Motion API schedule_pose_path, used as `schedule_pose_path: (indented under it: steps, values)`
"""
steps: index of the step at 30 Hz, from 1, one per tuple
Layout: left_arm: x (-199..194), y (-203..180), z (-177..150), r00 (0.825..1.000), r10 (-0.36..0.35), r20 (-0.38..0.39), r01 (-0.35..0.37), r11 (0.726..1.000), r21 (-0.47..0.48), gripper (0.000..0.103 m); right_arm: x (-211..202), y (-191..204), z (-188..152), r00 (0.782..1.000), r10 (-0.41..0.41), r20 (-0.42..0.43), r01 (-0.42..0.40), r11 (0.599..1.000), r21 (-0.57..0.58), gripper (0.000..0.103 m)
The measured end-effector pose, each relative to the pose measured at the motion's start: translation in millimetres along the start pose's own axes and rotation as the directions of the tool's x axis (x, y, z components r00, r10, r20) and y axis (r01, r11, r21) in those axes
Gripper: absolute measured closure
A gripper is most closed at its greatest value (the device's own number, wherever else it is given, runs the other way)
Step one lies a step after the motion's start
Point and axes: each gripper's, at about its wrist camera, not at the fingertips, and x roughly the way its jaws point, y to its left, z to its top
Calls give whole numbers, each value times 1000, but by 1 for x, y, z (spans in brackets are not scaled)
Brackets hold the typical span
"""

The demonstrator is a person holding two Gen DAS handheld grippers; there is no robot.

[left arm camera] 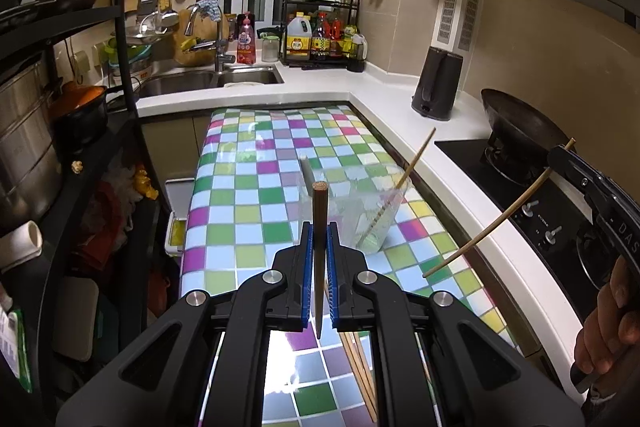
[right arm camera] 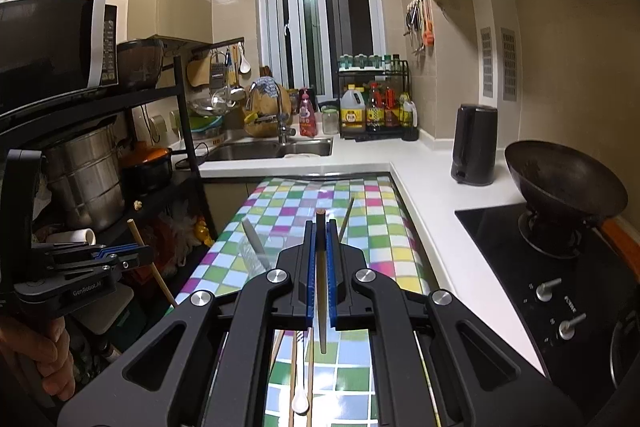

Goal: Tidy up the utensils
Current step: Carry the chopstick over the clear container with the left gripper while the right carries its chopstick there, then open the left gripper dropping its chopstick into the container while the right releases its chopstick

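The surface [left arm camera: 256,163] carries a clear cup [left arm camera: 360,211] near its right edge, with one chopstick [left arm camera: 416,159] in it. Loose chopsticks [left arm camera: 360,367] lie nearer. The sink [left arm camera: 208,79] lies far left; kettle [left arm camera: 438,83] and wok [left arm camera: 520,123] stand right.

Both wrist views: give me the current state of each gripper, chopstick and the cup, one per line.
Left gripper: shut on a dark brown wooden chopstick, lifted off the table.
Right gripper: shut on a pale bamboo chopstick, lifted.
Clear plastic cup: upright on the checkered tablecloth, holding one thin chopstick leaning right.
Loose chopsticks: lying flat on the cloth.
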Motion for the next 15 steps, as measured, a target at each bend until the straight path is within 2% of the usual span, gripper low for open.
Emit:
schedule_pose_path:
  steps: [7,13,15]
  values:
    - [-9,11,57,995,-60,84,62,998,-23,96,1,-4,51,995,18,101,-20,1000,16,98]
    - [-9,3,96,976,-116,186,124,992,-34,96,12,1,84,984,43,176,-48,999,25,98]
    - [-3,-1,103,971,-113,211,123,992,-33,96,22,4,90,981,44,189,-49,999,17,98]
